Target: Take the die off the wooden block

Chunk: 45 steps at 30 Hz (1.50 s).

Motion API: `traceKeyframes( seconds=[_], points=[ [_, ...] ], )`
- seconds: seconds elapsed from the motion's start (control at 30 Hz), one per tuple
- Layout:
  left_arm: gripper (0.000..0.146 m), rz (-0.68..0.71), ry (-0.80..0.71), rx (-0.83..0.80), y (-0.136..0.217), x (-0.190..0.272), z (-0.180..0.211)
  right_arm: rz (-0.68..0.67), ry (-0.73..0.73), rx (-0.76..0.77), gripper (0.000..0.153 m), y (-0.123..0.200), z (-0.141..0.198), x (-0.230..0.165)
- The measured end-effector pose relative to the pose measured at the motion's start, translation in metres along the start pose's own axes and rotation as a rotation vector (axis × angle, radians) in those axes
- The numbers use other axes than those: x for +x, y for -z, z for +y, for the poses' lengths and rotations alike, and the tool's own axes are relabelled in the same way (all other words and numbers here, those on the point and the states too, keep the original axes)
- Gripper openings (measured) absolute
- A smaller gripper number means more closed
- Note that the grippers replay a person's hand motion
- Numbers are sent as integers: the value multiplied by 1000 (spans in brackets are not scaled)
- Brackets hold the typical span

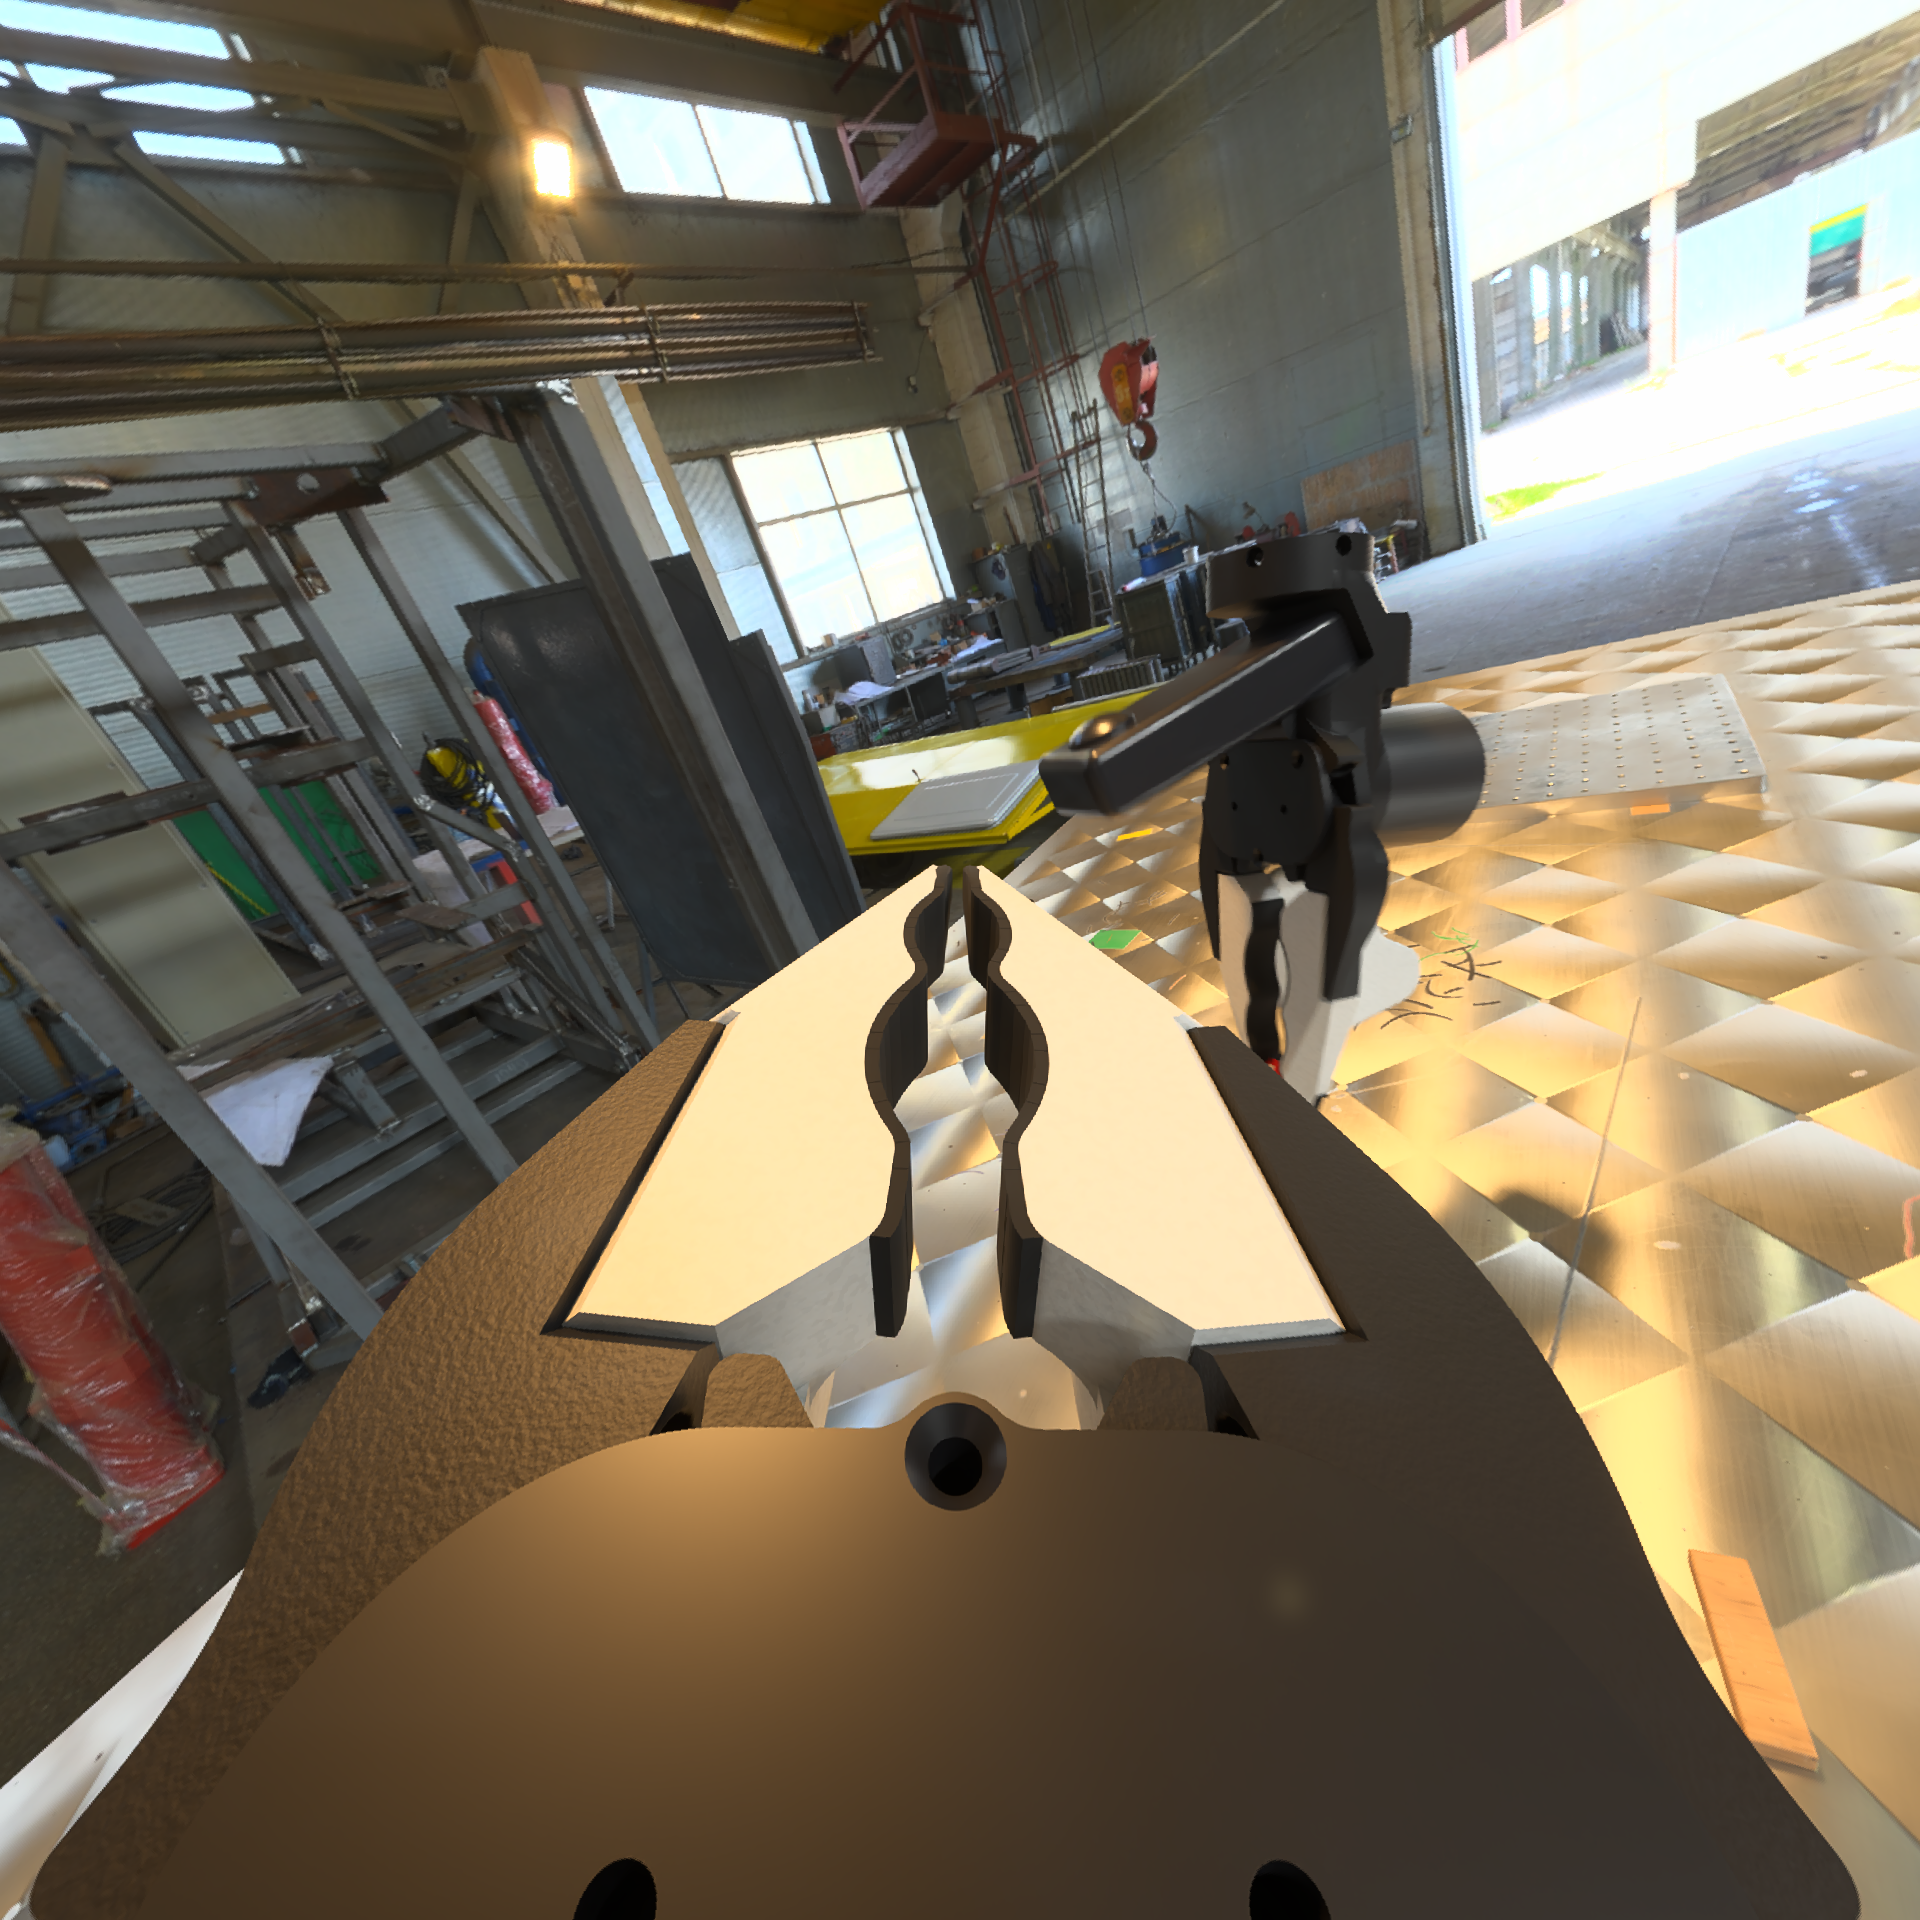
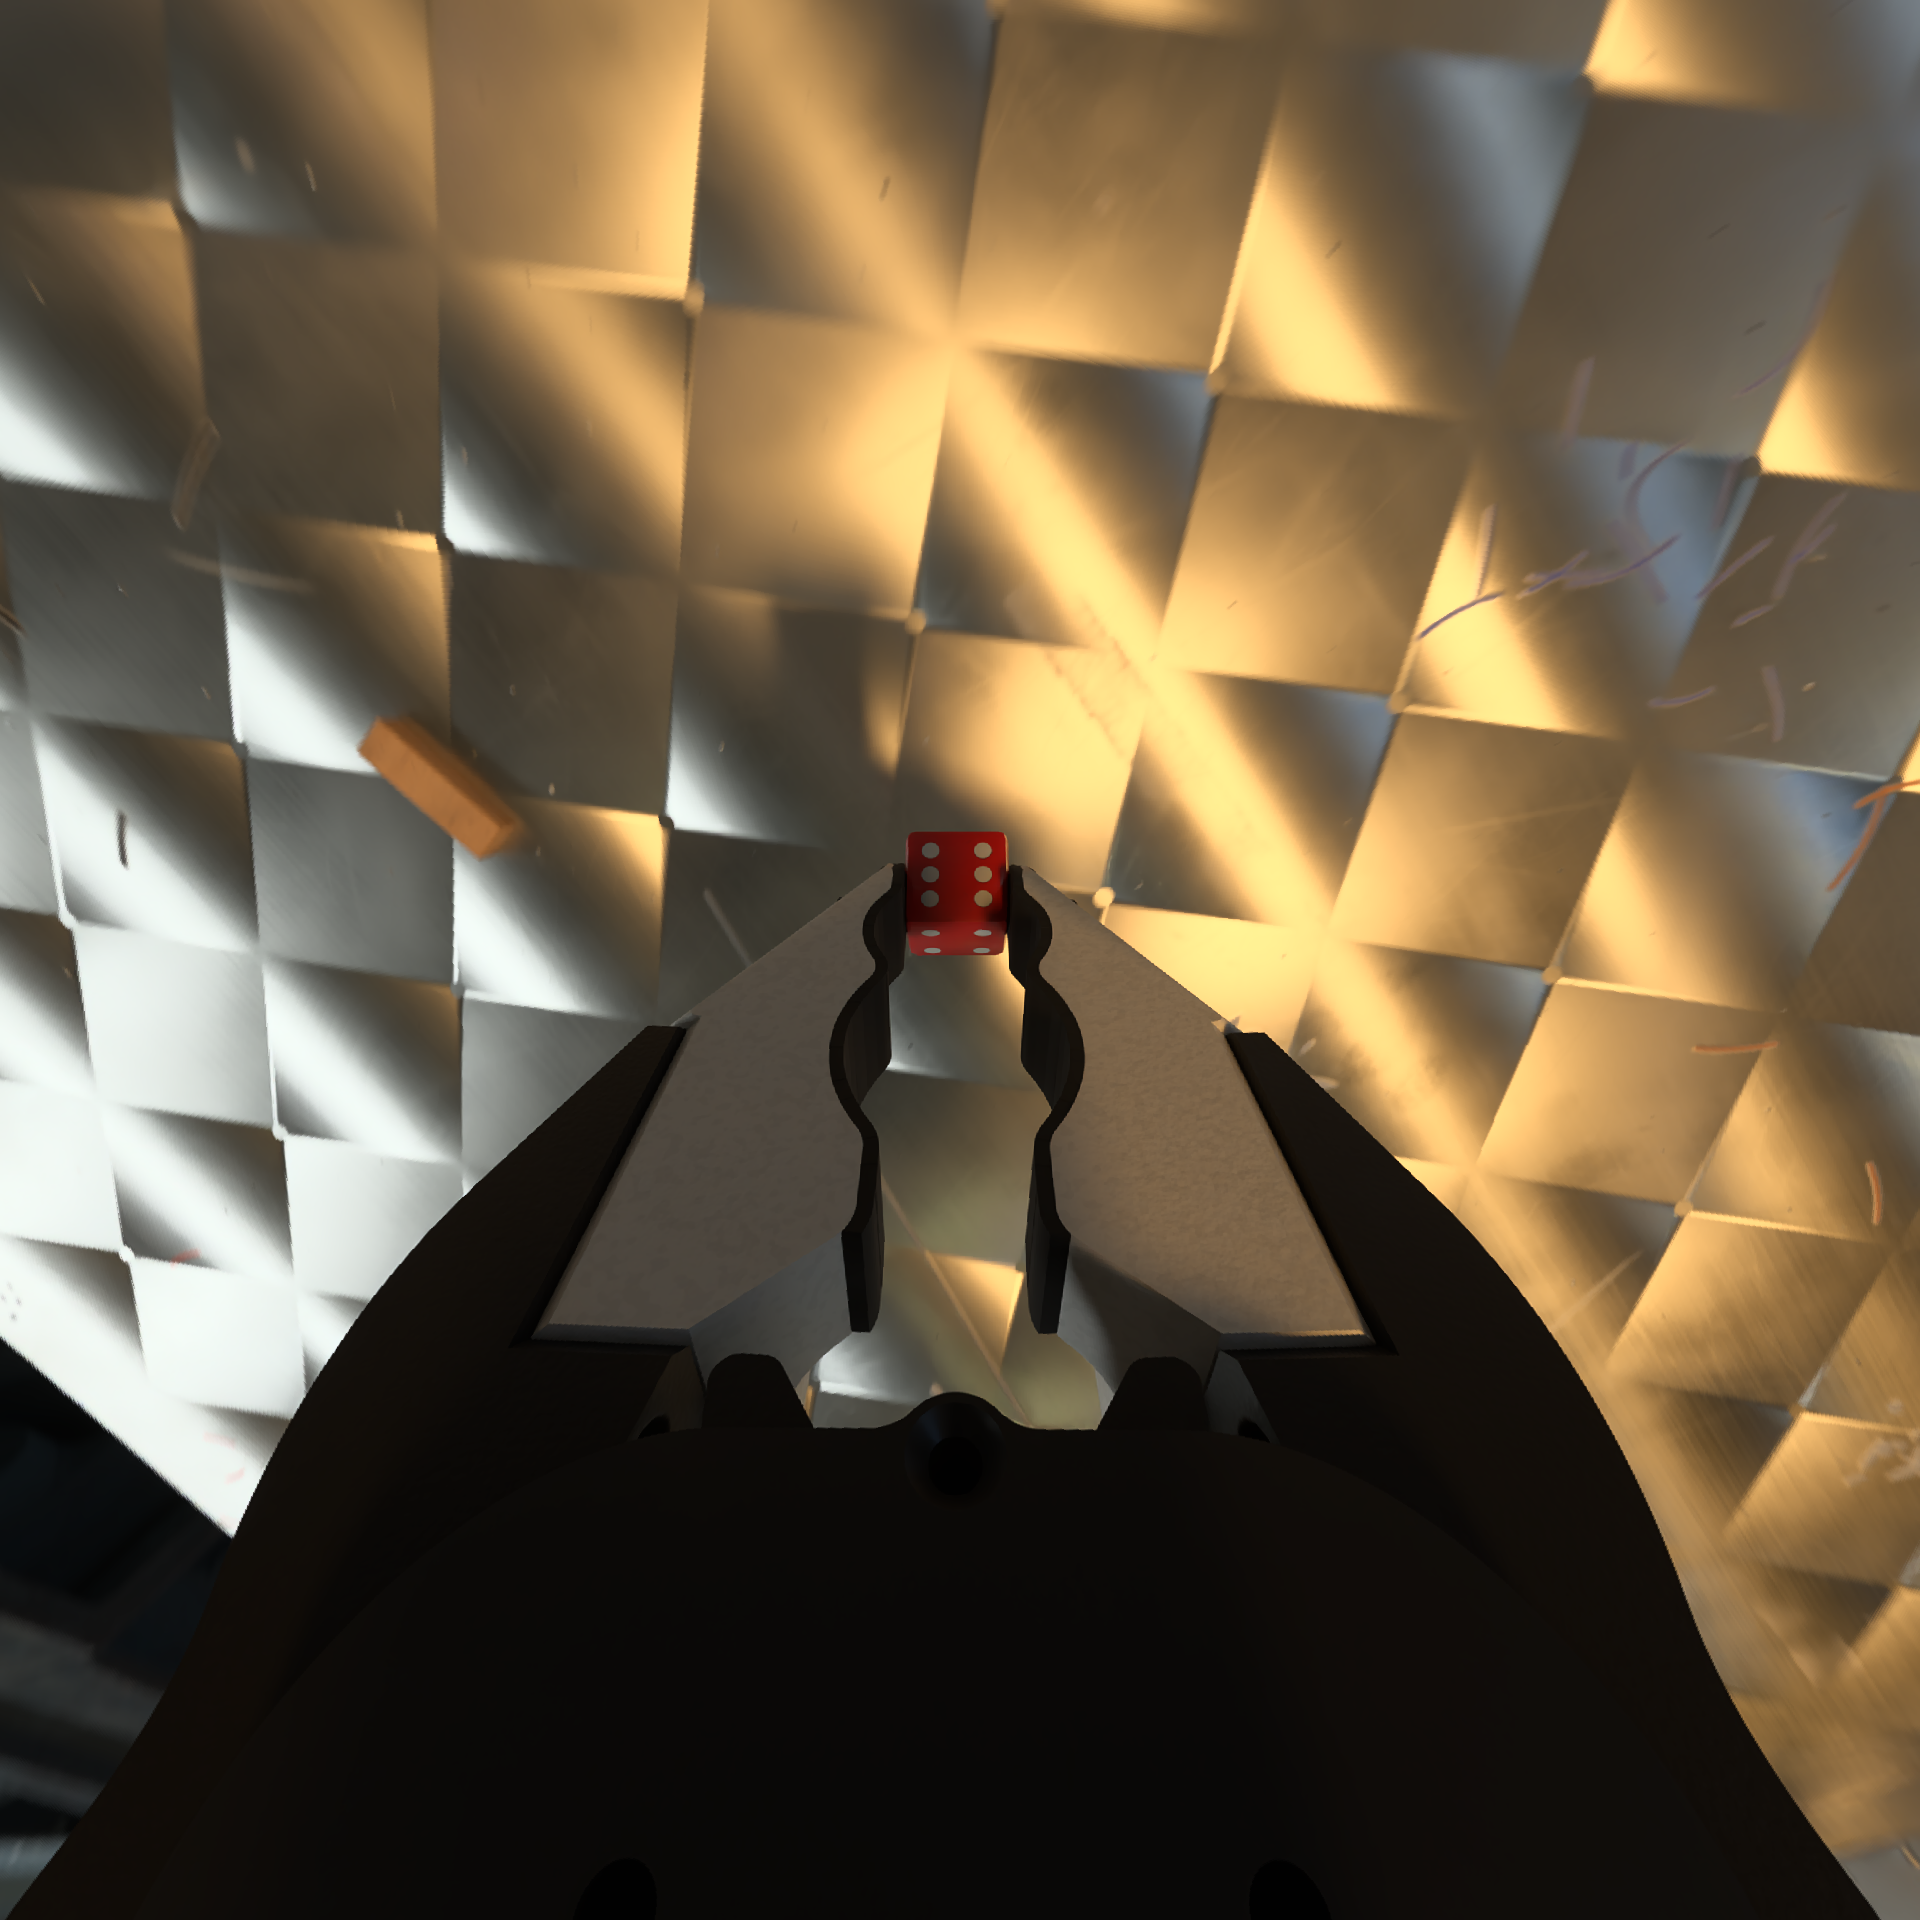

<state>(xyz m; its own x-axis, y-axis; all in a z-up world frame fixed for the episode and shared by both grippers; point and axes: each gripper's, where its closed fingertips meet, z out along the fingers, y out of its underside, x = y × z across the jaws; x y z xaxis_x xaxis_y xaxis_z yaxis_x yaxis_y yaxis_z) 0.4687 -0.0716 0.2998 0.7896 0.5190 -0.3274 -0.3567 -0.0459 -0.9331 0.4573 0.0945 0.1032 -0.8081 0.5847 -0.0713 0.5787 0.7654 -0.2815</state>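
Observation:
In the right wrist view my right gripper (image 2: 957, 894) is shut on a small red die (image 2: 957, 891) with white pips, held at the fingertips above the shiny quilted metal table (image 2: 1143, 520). The wooden block (image 2: 440, 787) lies flat on the table to the left of the die, apart from it. In the left wrist view my left gripper (image 1: 957, 883) is shut and empty, held above the table's left edge. The right gripper (image 1: 1283, 1029) shows there, pointing down at the table, with a bit of red at its tips. The wooden block (image 1: 1751, 1673) lies at the lower right.
A perforated grey metal plate (image 1: 1621, 738) lies on the table behind the right gripper. The table's left edge runs just beyond my left fingertips, with steel racks (image 1: 312, 831) and a yellow bench (image 1: 935, 769) past it. A small green patch (image 1: 1117, 938) is on the table.

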Motion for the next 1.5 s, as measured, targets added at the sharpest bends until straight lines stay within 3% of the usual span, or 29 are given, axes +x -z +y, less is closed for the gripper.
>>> traceKeyframes(
  seconds=[0.2,0.33,0.53,0.67,0.8,0.93,1.1,1.17,1.27,1.5],
  points=[
    [2,14,7,-5,-3,3,2,42,-63,178,18,19,-10,38],
    [2,18,25,7,-1,1,1,108,-90,128,18,11,-7,52],
    [2,8,26,-19,-1,-3,7,115,-21,77,18,-5,-15,42],
    [2,6,28,-32,-3,-3,10,-16,103,168,18,-2,-36,8],
    [2,11,30,-35,-4,-3,12,-173,376,310,18,2,-52,-32],
    [2,19,31,-35,-5,-1,13,-379,623,417,19,-10,-46,-56],
    [2,17,12,-45,-3,-1,13,-637,657,520,19,-12,-38,-68],
    [2,16,13,-39,-2,-2,11,-671,721,527,18,-15,-28,-69],
    [2,15,15,-30,0,-3,8,-616,860,623,18,-19,-24,-68],
    [2,16,11,-26,1,-2,7,-581,860,630,18,-16,-27,-66]
  ],
)
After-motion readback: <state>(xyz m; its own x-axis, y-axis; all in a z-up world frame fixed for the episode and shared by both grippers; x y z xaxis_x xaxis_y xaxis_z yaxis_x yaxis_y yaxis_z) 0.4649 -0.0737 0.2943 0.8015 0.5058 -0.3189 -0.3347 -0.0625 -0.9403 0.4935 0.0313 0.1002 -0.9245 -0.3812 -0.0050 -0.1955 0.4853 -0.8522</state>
